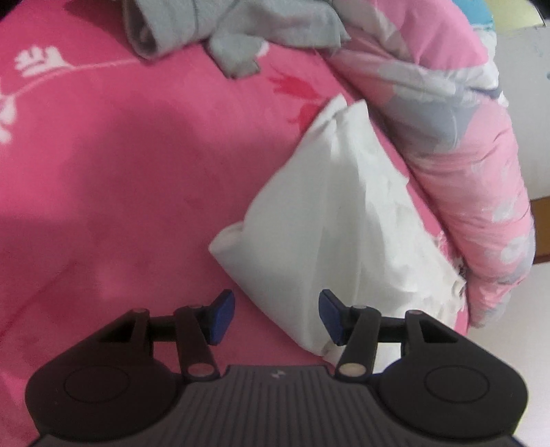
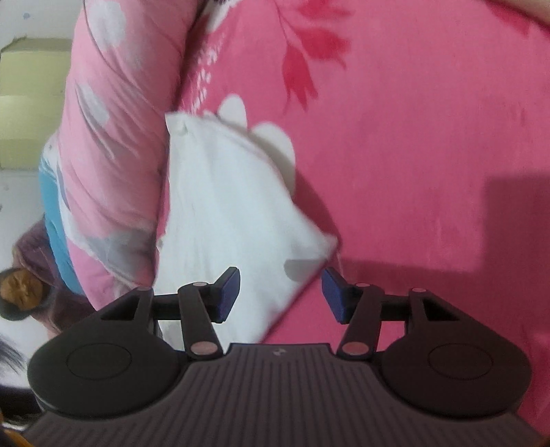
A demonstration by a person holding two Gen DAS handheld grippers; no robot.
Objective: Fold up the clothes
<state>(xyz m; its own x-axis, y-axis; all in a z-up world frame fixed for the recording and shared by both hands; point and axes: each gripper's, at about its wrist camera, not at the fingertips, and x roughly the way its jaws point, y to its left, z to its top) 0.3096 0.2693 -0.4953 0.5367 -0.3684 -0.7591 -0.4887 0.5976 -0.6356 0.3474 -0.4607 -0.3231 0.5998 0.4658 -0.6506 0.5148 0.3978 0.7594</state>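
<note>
Left tongs [image 1: 276,316] parted, blue pads [image 1: 222,318] apart, nothing between them. Right tongs [image 2: 280,295] likewise spread and empty. Below both, a folded white garment [image 1: 343,220] lying on the pink floral bed sheet [image 1: 120,172], one long edge snug against a rolled pink quilt [image 1: 457,144]. Further up the bed in the left view, a crumpled grey garment [image 1: 220,31], well apart from the white one. At the left edge of the right view, a person [image 2: 31,285] beside the bed.
</note>
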